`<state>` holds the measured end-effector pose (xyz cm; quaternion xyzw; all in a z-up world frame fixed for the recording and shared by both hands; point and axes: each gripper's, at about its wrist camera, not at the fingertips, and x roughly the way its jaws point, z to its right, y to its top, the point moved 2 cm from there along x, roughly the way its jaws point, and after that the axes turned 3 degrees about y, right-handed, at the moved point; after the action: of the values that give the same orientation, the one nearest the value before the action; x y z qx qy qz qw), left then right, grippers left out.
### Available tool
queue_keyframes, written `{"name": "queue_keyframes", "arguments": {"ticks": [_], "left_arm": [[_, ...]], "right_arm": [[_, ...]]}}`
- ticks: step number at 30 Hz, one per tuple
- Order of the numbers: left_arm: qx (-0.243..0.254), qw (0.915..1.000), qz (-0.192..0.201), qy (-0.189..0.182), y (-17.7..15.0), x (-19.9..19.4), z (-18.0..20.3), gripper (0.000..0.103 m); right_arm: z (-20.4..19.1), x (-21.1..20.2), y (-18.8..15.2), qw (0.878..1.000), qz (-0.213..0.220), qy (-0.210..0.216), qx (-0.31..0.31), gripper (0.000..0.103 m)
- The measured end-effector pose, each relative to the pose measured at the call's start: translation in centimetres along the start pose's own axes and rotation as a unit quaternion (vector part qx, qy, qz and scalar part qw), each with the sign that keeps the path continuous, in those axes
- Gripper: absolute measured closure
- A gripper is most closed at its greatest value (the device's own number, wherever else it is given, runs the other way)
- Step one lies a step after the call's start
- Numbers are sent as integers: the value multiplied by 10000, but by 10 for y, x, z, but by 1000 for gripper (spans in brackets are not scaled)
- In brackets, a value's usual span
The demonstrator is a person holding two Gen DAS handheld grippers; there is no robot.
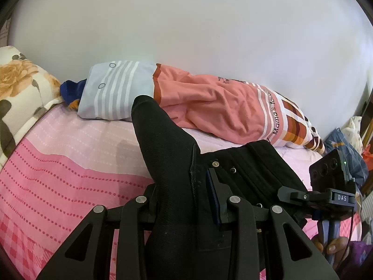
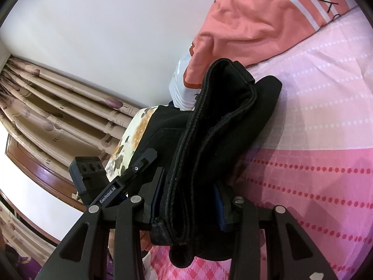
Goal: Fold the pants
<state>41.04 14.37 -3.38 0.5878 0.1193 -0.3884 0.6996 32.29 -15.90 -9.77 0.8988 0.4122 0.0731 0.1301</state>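
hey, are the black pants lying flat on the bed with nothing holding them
No, the left gripper and the right gripper each clamp a bunch of the pants.

Left claw (image 1: 186,200) fingertips behind pants (image 1: 172,154)

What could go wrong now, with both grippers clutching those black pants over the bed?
1. The right gripper pinches a thick bundle of pants; an inner layer might slip out and undo the fold.
2. The left gripper holds near the waistband, and a leg hangs free toward the orange pillow; it might land crooked.
3. The grippers are close together and might bump.
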Motion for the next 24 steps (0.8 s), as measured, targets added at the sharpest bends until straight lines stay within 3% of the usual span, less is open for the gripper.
{"name": "queue_keyframes", "arguments": {"ticks": [24], "left_arm": [[-39,9998,54,175,-3,11,-18,71]], "right_arm": [[4,2,2,10000,77,-35,49,66]]}}
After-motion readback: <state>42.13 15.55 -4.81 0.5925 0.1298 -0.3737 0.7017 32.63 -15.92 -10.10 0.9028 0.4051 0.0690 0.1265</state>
